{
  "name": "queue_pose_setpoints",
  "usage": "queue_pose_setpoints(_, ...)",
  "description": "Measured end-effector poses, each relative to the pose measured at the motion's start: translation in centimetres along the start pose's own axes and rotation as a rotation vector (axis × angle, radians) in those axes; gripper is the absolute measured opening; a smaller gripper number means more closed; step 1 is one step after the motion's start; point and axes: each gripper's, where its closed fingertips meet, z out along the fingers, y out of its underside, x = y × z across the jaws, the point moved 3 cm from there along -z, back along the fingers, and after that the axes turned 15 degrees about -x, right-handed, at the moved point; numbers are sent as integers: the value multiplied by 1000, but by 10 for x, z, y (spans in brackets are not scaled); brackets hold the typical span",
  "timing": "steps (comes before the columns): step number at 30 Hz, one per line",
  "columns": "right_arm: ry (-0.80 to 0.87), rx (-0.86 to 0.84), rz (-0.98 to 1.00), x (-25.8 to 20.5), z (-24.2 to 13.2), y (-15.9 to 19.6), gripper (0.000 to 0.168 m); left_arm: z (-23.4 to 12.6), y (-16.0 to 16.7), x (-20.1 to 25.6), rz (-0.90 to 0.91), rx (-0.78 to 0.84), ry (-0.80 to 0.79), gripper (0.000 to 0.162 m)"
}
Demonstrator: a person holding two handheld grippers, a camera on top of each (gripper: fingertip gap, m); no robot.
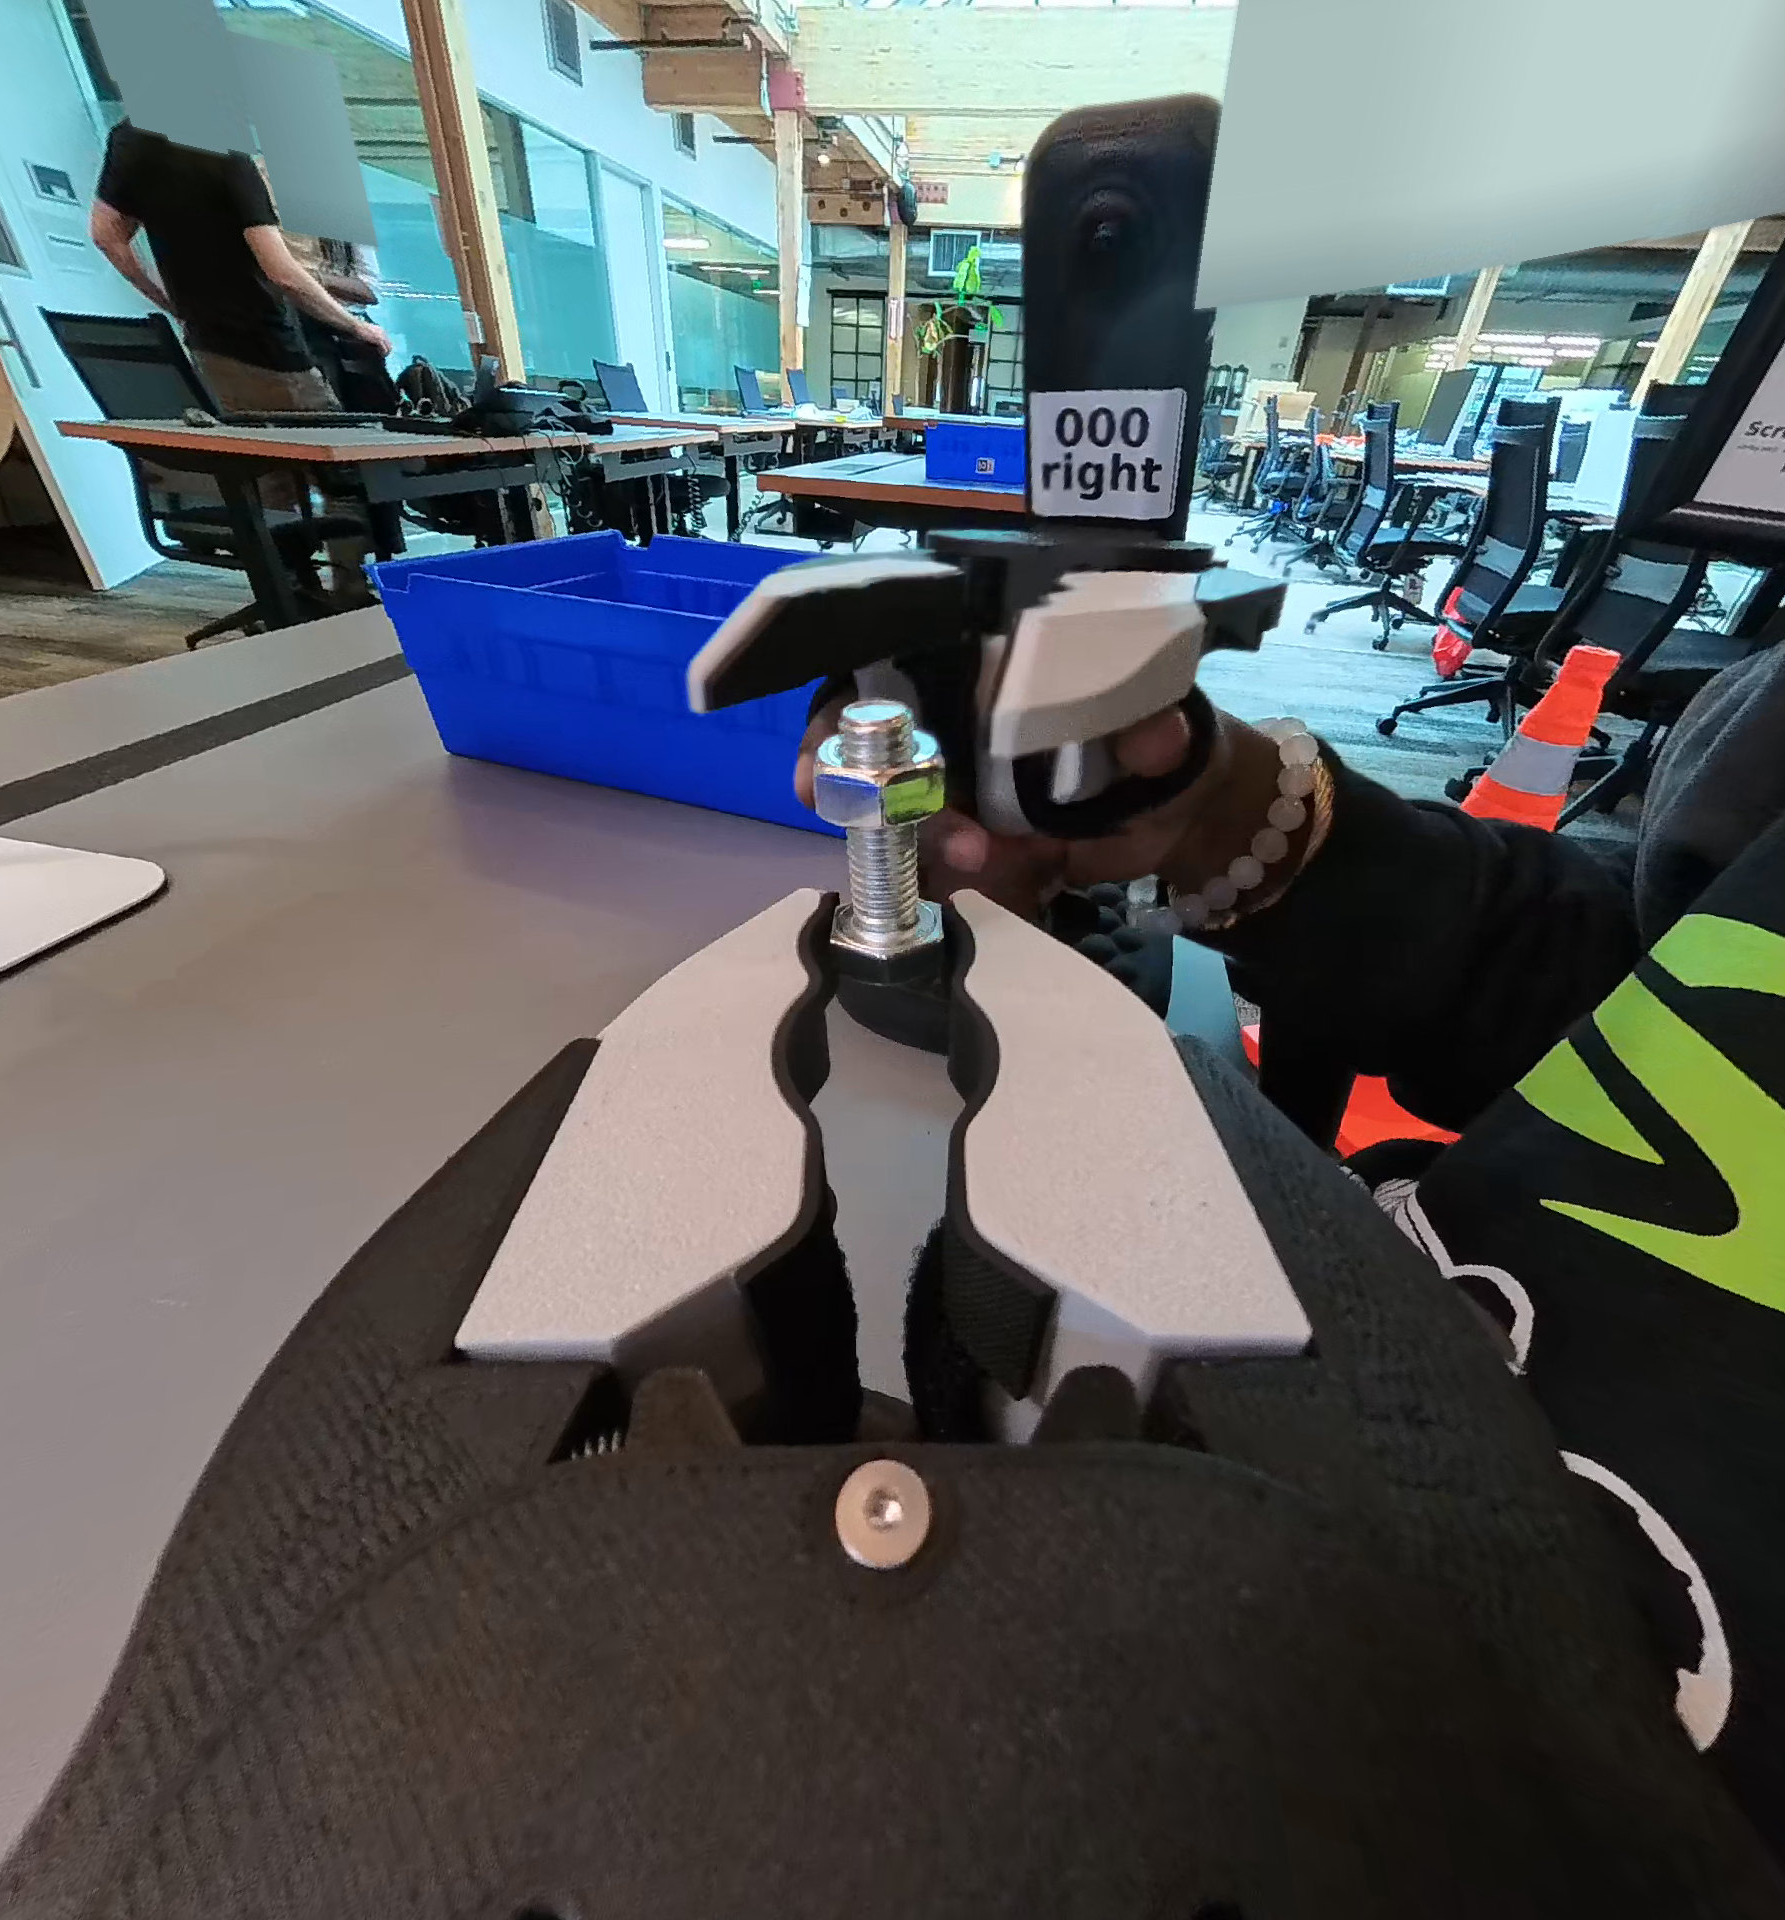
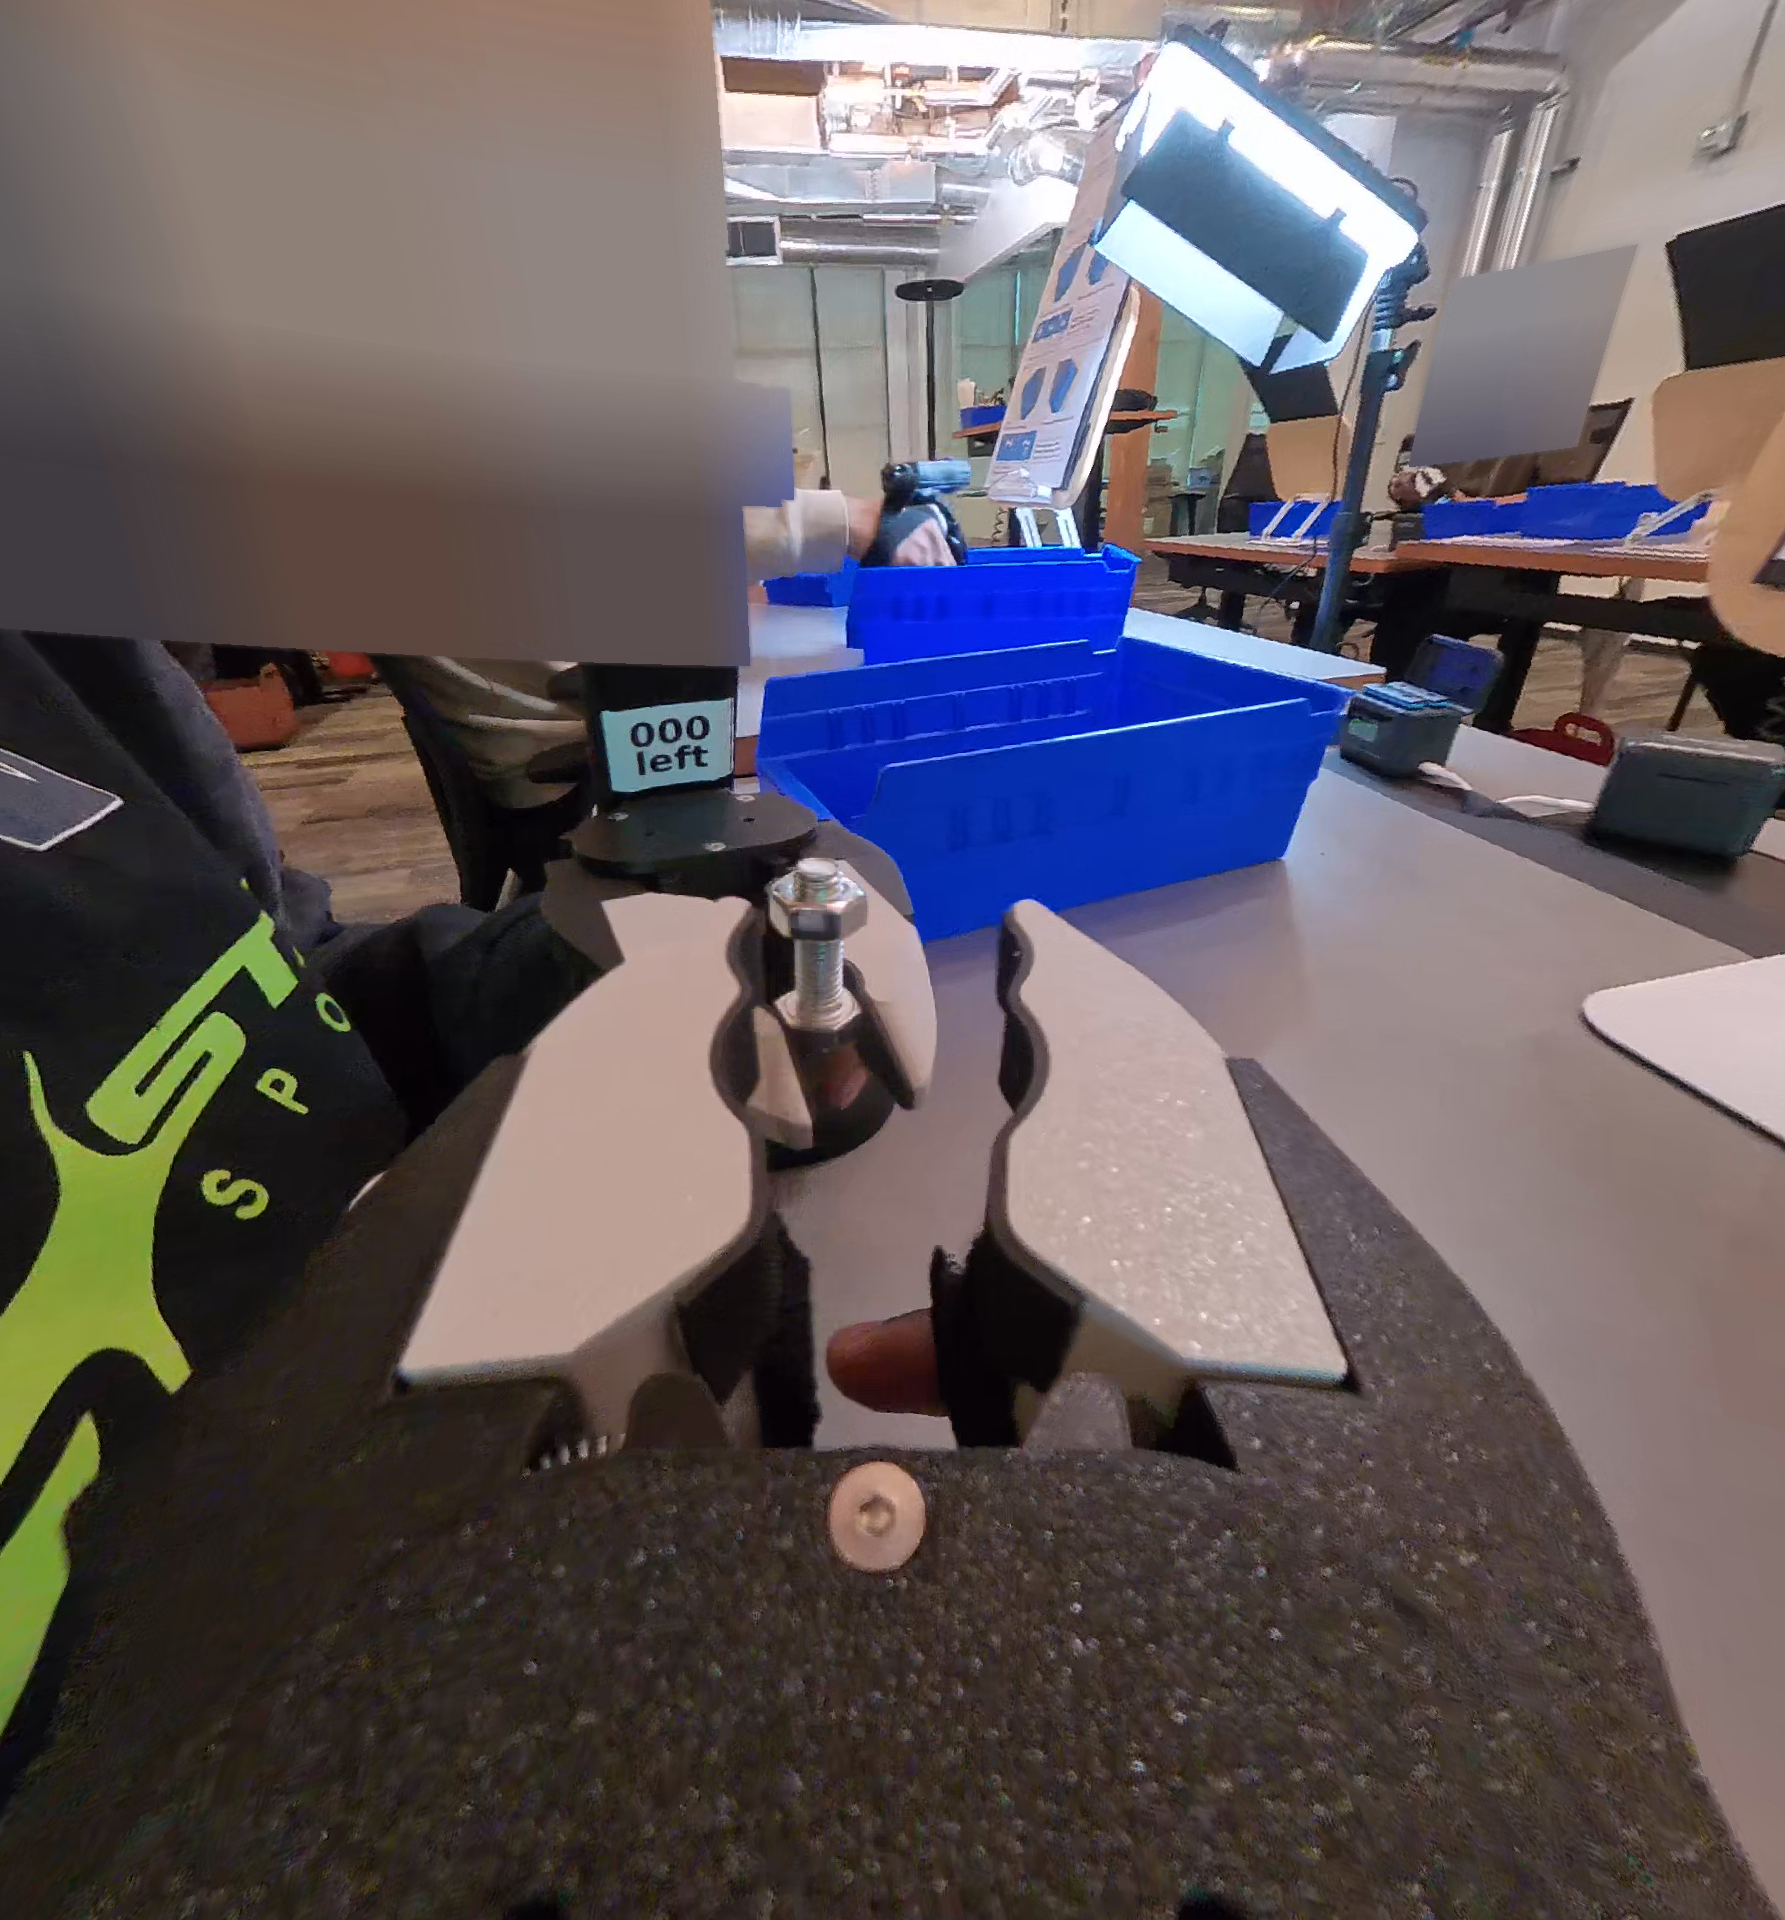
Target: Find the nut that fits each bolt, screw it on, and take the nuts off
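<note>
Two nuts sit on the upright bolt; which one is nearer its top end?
The larger, shiny hex nut, just below the bolt's tip. The other nut sits low, against the black base.

A grey table with a dark strip carries a blue bin at 12 o'clock, a white pad at 9 and a black bolt base at centre, upright
</note>
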Motion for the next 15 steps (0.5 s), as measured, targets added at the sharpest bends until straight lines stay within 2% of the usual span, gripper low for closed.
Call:
queue_pose_setpoints(4,-20,-9,4,-4,18,-2,50,0,0,0,-1,2,-1,18)
queue_pose_setpoints(9,-37,-26,2,-6,33,-2,48,0,0,0,1,1,-1,18)
queue_pose_setpoints(15,-21,-26,2,-3,27,0,42,-1,0,0,1,4,1,18)
